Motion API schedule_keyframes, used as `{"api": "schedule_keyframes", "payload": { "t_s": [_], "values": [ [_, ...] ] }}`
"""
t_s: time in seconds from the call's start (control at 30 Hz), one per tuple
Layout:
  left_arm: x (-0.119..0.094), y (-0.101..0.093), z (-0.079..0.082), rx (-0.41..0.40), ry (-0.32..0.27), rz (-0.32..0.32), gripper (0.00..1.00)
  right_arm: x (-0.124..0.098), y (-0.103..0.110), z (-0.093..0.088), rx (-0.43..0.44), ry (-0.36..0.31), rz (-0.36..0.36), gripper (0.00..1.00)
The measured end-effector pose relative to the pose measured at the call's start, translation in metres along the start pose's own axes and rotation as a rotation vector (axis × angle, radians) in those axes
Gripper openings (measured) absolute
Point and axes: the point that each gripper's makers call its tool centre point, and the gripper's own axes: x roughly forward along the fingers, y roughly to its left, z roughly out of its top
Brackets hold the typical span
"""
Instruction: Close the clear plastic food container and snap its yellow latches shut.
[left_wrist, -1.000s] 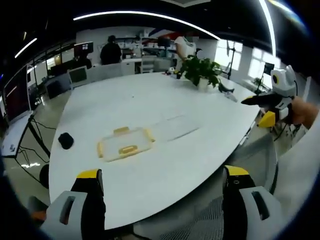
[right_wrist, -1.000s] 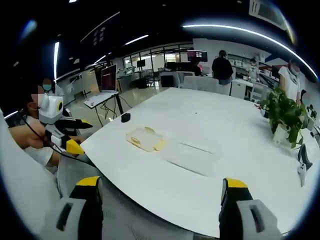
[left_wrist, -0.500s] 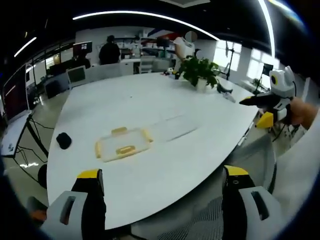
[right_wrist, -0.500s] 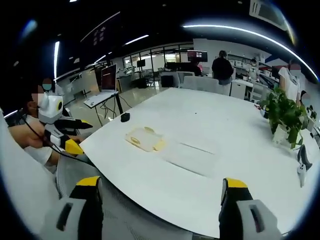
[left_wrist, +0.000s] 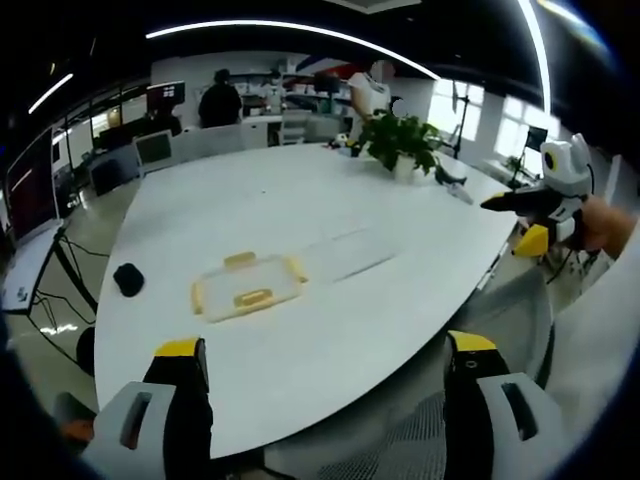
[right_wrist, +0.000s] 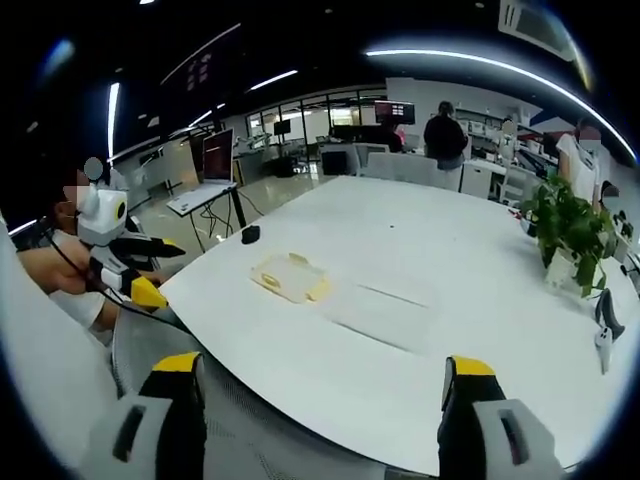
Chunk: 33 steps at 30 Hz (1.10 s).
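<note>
While no writing readable, both grippers' jaws wide, container (left_wrist: 247, 288) on table (left_wrist: 330, 210).

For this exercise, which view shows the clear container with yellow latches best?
The left gripper view: the container sits nearer and larger, with several yellow latches distinct. In the right gripper view the container looks smaller and farther off on the white table.

The table (left_wrist: 300, 330) looks smooth and matt white, perhaps laminate; the food container (left_wrist: 247, 287) near its left edge is clear glossy plastic with opaque yellow plastic latches (left_wrist: 241, 261); the lid (left_wrist: 347, 252) beside it is thin clear plastic, barely visible against the tabletop.
</note>
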Motion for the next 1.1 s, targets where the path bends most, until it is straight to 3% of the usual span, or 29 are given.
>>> {"api": "schedule_keyframes", "payload": {
  "t_s": [0.3,1.1],
  "values": [
    [-0.001,0.000,-0.001,0.003,0.003,-0.012,0.91,0.001,0.002,0.004,-0.033,-0.022,0.008,0.96],
    [-0.003,0.013,-0.001,0.023,0.009,-0.019,0.93,0.014,0.013,0.015,-0.065,-0.016,0.034,0.94]
  ]
}}
